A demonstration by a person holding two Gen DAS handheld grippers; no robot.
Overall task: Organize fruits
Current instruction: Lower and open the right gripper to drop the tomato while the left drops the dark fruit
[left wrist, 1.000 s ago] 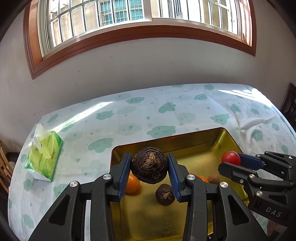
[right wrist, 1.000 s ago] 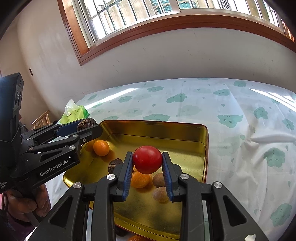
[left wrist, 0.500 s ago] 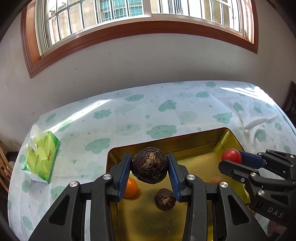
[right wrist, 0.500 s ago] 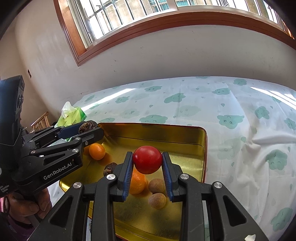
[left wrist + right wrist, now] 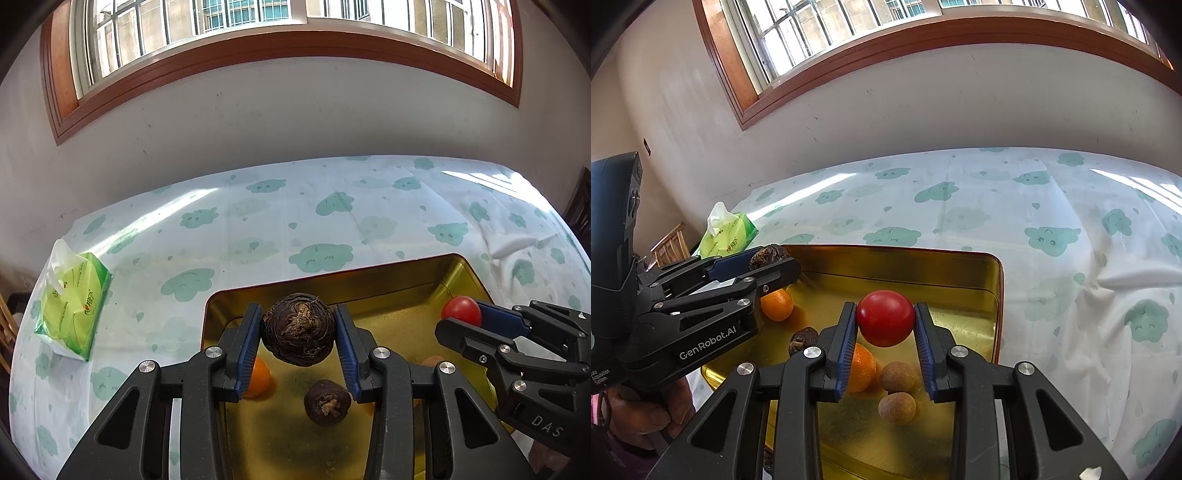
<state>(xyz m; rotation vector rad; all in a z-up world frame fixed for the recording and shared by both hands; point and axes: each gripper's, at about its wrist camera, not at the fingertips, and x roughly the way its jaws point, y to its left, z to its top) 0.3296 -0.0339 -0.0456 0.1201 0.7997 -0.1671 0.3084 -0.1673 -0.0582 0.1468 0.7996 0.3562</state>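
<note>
My left gripper is shut on a dark brown wrinkled fruit and holds it above the gold tray. My right gripper is shut on a red round fruit above the same tray. In the tray lie an orange fruit, a smaller dark brown fruit, a second orange and two tan round fruits. The right gripper with the red fruit shows at the right of the left wrist view. The left gripper shows at the left of the right wrist view.
A green tissue pack lies on the cloud-print tablecloth left of the tray; it also shows in the right wrist view. A wall with a wood-framed window stands behind the table. A wooden chair is at the far left.
Both grippers have drawn back toward the near side, fruits still held; the tray sits lower and nearer in both views, and more tablecloth shows beyond it.
</note>
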